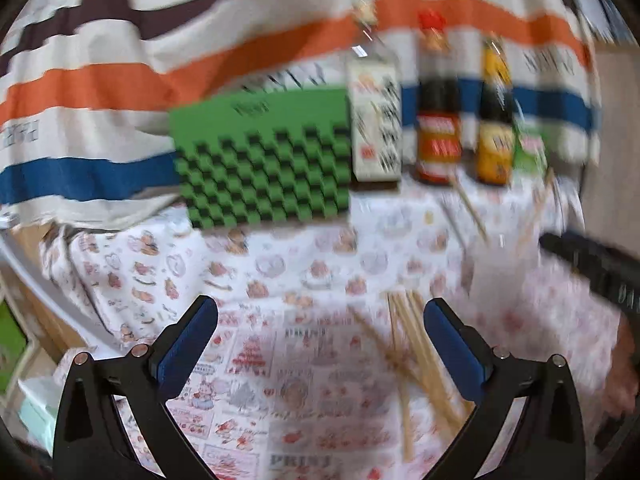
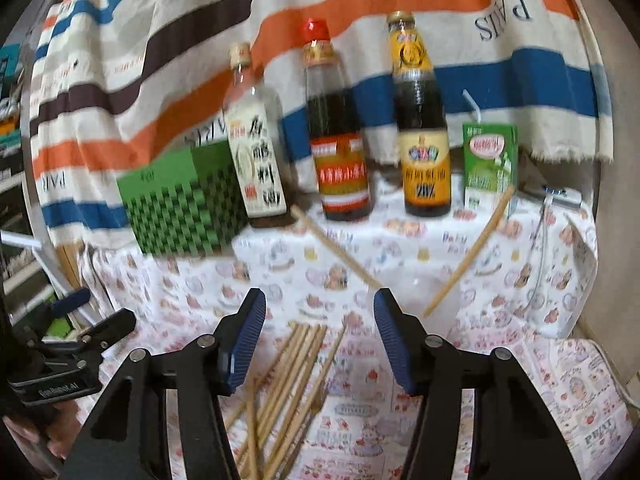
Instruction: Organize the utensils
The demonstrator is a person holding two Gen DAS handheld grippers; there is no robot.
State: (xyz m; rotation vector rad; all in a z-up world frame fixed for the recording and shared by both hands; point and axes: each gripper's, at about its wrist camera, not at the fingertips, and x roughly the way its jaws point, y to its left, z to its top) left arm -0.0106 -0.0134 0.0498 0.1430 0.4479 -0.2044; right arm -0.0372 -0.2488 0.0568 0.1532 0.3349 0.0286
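Left wrist view motion-blurred throughout: labels of bottles unreadable; loose chopsticks near the table's far right edge smeared, count uncertain. Chopstick pile: lower ends cut off by the bottom edge, partly hidden behind the right gripper's left finger. Carton: print too small to read.

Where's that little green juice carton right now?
In the right wrist view the green carton stands at the back right of the table, just right of the yellow-labelled bottle, with a chopstick leaning by its base.
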